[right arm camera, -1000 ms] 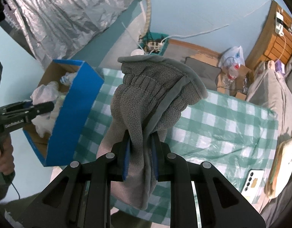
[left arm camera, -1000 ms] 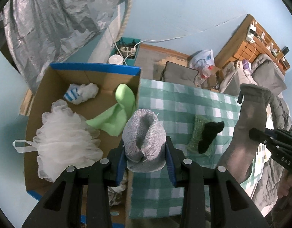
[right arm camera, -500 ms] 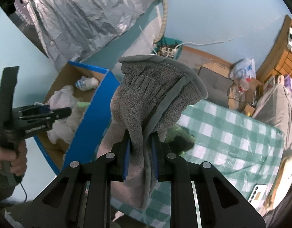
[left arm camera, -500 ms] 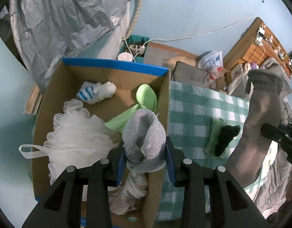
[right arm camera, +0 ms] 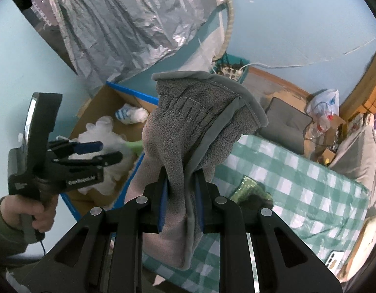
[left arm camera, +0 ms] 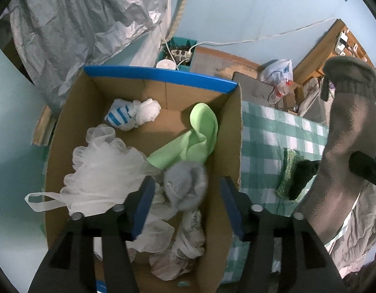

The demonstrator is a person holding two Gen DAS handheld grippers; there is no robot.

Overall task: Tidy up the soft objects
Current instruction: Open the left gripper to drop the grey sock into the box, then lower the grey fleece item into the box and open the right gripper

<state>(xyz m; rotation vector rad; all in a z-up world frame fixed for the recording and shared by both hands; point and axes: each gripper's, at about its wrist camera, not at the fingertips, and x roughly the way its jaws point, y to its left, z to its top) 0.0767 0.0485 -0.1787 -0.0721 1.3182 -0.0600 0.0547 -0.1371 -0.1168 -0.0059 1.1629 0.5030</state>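
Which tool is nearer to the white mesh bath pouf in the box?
Left. The left tool hangs open over the cardboard box, right beside the pouf. The right tool is off to the side over the checkered cloth, shut on a grey glove.

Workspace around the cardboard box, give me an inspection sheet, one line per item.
Surface: green checked tablecloth, box at its left edge.
Job's things: cardboard box holds white mesh pouf, green cloth, striped bundle, crumpled white plastic bags; grey knit piece blurred over it; green scrubber with black cloth on the table.
Clutter: phone at table edge.
Grippers: left gripper open over the box; right gripper shut on grey glove.
Cables: white cord along the wall to a power strip.
Surroundings: silver sheet, blue wall, plastic bag, wooden shelf.
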